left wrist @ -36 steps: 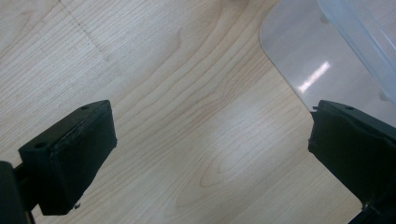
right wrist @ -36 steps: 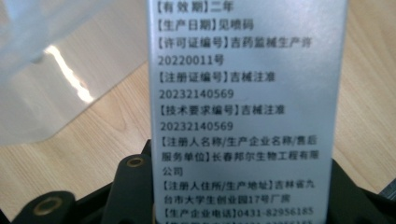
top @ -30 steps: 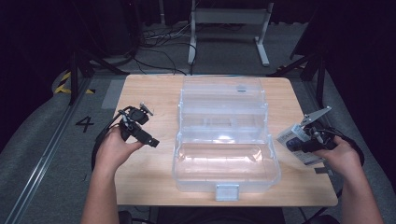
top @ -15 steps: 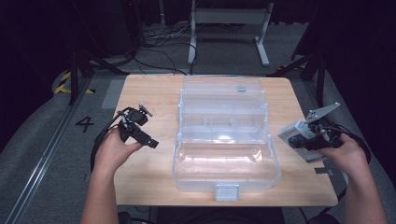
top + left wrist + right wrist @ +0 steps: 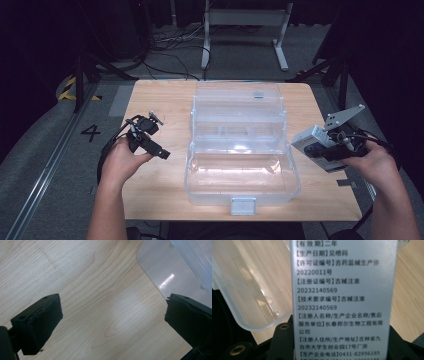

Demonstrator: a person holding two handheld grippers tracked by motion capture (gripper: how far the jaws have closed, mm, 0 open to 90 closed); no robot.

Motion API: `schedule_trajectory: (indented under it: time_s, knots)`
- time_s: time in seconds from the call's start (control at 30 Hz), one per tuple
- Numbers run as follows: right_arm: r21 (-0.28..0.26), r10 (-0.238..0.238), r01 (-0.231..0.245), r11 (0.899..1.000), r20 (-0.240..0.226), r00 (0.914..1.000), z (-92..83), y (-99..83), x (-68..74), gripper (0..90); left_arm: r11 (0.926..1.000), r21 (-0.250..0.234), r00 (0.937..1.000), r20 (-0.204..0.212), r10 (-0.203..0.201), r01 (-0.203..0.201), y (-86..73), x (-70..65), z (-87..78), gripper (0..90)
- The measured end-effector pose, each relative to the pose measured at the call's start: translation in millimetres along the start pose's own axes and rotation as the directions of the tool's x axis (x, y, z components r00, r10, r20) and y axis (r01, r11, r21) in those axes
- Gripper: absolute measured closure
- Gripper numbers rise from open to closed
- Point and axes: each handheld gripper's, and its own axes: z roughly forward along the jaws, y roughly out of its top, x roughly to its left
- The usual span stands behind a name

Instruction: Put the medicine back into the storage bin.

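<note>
The right gripper (image 5: 320, 145) holds a small silver-white box (image 5: 311, 142) clamped between its jaws, raised above the right edge of the tabletop (image 5: 160, 100), just beside the right wall of the clear plastic case (image 5: 240, 150). In the right gripper view the box (image 5: 342, 300) shows a face printed with lines of text. The case stands open at the middle of the tabletop, its lid toward the far edge. The left gripper (image 5: 150, 140) hovers over the left part of the tabletop, jaws spread wide with nothing between them.
</note>
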Motion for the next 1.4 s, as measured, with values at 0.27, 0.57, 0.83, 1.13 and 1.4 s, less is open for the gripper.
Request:
schedule_trajectory:
  time_s: [0.27, 0.57, 0.83, 1.13, 1.4]
  knots:
    - [0.005, -0.066, 0.066, 0.998, -0.014, 0.9977, -3.9, 19.9, 16.8, 56.8, 1.0000, -0.001, 1.0000, -0.001, 0.002, -0.002, -0.3, 0.4, -0.5, 1.2]
    - [0.014, -0.135, 0.136, 0.991, -0.054, 0.9894, 4.1, 42.2, 34.1, 56.8, 1.0000, 0.006, 1.0000, -0.002, 0.005, -0.005, 0.9, -1.6, 1.3, 1.4]
    - [0.017, -0.182, 0.184, 0.983, -0.082, 0.9799, 13.1, 62.4, 47.2, 56.8, 1.0000, 0.002, 1.0000, -0.001, 0.004, -0.004, -0.4, -1.3, 0.5, 1.4]
    - [0.019, -0.239, 0.243, 0.970, -0.117, 0.9640, 25.9, 82.4, 62.8, 56.8, 1.0000, 0.000, 1.0000, -0.002, 0.002, -0.002, -0.3, -2.1, -0.2, 1.4]
    - [0.006, -0.276, 0.281, 0.960, -0.153, 0.9488, 40.8, 99.4, 75.0, 56.7, 1.0000, 0.004, 1.0000, -0.005, 0.005, -0.005, -0.1, -1.8, 0.3, 1.4]
